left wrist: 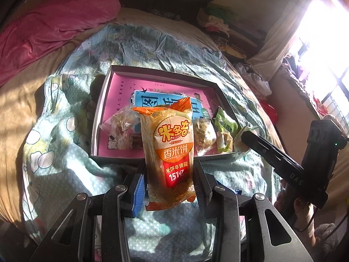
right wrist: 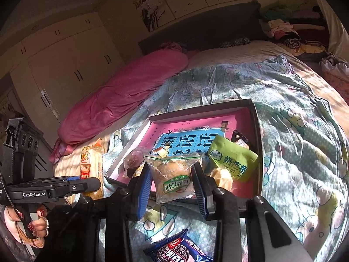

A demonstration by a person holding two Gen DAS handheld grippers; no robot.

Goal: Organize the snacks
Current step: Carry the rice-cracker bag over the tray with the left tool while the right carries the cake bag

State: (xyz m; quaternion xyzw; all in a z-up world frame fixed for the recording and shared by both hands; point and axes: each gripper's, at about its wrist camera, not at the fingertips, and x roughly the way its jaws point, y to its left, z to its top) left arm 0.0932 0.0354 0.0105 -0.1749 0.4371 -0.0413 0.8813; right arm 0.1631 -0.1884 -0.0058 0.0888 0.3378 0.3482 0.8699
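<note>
While clamped in the left gripper [left wrist: 169, 187], rice-cracker pack [left wrist: 169, 152] poised before the box [left wrist: 102, 100] for loading; clear bun packet [right wrist: 173, 180] likewise pinched by right gripper [right wrist: 172, 191], above its near rim.

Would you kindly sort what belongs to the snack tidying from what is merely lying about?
Job: orange rice-cracker packet in left gripper; clear pastry bag in right gripper; pink-lined shallow box; green candy pouch; blue cookie pack.
Lying about: pink blanket; clothes pile.
</note>
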